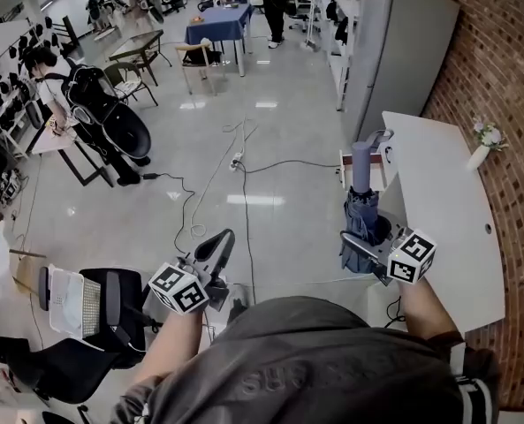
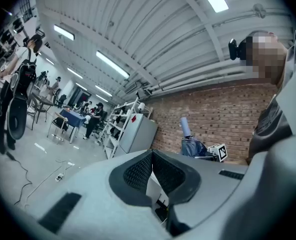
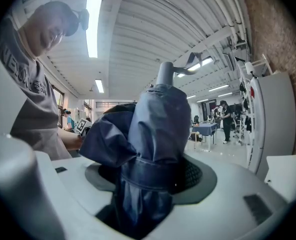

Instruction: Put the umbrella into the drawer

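A folded dark-blue umbrella [image 1: 364, 210] with a grey handle stands upright in my right gripper [image 1: 360, 247], whose jaws are shut on its lower bundled part. In the right gripper view the umbrella [image 3: 157, 124] fills the space between the pads of that gripper [image 3: 155, 170]. What looks like an open white drawer [image 1: 387, 168] shows just beyond the umbrella, at the near-left corner of the white table [image 1: 443, 201]. My left gripper [image 1: 221, 238] hangs lower left over the floor, its jaws [image 2: 151, 154] shut and empty. From the left gripper view the umbrella [image 2: 190, 145] is seen ahead.
A brick wall [image 1: 500, 69] runs along the right, with a small vase [image 1: 481, 151] on the table. A tall white cabinet [image 1: 403, 51] stands behind the table. Cables and a power strip [image 1: 236, 160] lie on the floor. A black chair [image 1: 111, 312] is at lower left; people stand farther back.
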`<control>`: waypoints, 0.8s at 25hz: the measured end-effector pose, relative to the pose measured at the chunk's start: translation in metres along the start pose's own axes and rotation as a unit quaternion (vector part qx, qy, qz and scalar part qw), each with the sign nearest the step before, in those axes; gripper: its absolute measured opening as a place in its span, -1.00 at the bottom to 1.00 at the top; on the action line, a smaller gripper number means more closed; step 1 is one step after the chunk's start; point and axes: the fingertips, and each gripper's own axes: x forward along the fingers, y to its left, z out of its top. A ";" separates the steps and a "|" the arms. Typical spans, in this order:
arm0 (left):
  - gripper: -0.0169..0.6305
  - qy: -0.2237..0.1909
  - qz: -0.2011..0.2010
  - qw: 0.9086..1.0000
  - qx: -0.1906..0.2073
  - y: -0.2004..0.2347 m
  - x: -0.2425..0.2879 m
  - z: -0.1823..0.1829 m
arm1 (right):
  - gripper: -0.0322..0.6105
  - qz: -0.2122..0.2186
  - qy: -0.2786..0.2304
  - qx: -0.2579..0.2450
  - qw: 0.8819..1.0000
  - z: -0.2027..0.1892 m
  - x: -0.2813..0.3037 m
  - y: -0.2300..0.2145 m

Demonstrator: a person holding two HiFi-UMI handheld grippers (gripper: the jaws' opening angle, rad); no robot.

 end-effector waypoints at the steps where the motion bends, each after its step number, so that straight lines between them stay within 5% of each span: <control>1: -0.96 -0.002 -0.006 1.000 -0.001 0.017 0.003 0.006 | -0.05 -0.002 0.000 0.000 1.000 0.004 0.017 -0.004; 13: -0.96 0.026 -0.073 0.997 0.024 0.250 0.050 0.116 | -0.05 -0.065 -0.030 0.037 0.997 0.066 0.248 -0.064; 20: -0.96 0.030 -0.071 0.997 0.002 0.339 0.069 0.135 | -0.05 -0.076 -0.018 0.048 0.996 0.079 0.320 -0.102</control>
